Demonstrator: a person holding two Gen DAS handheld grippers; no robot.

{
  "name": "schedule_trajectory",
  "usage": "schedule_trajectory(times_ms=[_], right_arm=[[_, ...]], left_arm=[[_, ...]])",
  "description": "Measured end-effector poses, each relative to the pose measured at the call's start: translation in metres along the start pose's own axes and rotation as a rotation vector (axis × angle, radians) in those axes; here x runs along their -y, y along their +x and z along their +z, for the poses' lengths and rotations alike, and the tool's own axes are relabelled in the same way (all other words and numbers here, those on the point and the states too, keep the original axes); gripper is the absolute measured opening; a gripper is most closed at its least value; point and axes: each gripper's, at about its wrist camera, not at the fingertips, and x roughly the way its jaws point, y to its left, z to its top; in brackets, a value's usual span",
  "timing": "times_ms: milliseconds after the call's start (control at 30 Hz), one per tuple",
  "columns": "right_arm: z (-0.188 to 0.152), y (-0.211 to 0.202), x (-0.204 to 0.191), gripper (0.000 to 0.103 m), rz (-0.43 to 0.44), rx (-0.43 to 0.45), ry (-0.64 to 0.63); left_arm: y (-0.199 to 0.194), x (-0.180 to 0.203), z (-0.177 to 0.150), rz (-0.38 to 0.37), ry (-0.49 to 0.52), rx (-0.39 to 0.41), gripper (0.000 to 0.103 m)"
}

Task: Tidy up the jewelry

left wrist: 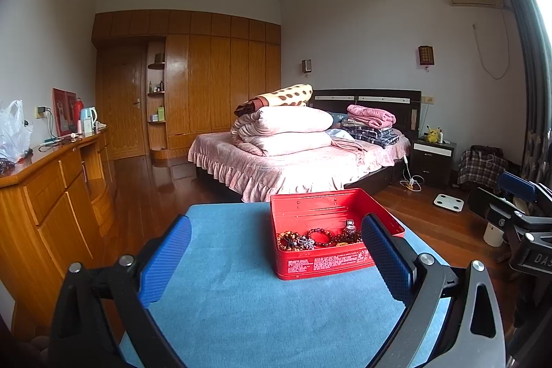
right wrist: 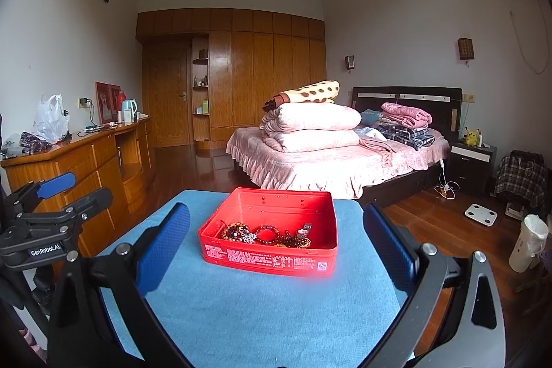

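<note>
Holding both claws wide and empty above the blue bench [right wrist: 241,316], we read this as either a start or a finish, since all the jewelry [right wrist: 265,235] we can see lies heaped inside the red tin [right wrist: 269,261] at the centre of the right view. The left claw [left wrist: 276,250] frames the tin at lower right of its view, its right pad crossing the tin's corner; whether it touches we cannot tell. The right claw [right wrist: 276,237] has the tin squarely between its pads, well apart from both, which looks to us like a lined-up approach. The tin sits lidless near the far edge of the bench, probably so either claw can reach in from above. The beads [left wrist: 319,238] are tangled: we make out several bracelets and something silvery, but cannot count pieces or say which strand lies over which. No lid or second container shows. The bench's near edge is cut off behind the claw frames, and its underside is hidden.
</note>
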Motion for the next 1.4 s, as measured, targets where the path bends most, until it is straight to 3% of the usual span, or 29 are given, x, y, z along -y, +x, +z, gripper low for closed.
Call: schedule_trajectory(times_ms=[1400], right_arm=[[-0.0006,0.0033,0.0006,0.098,-0.002,-0.007,-0.006]], left_arm=[[0.0004,-0.0038,0.0026,0.009,-0.011,0.002,0.097]])
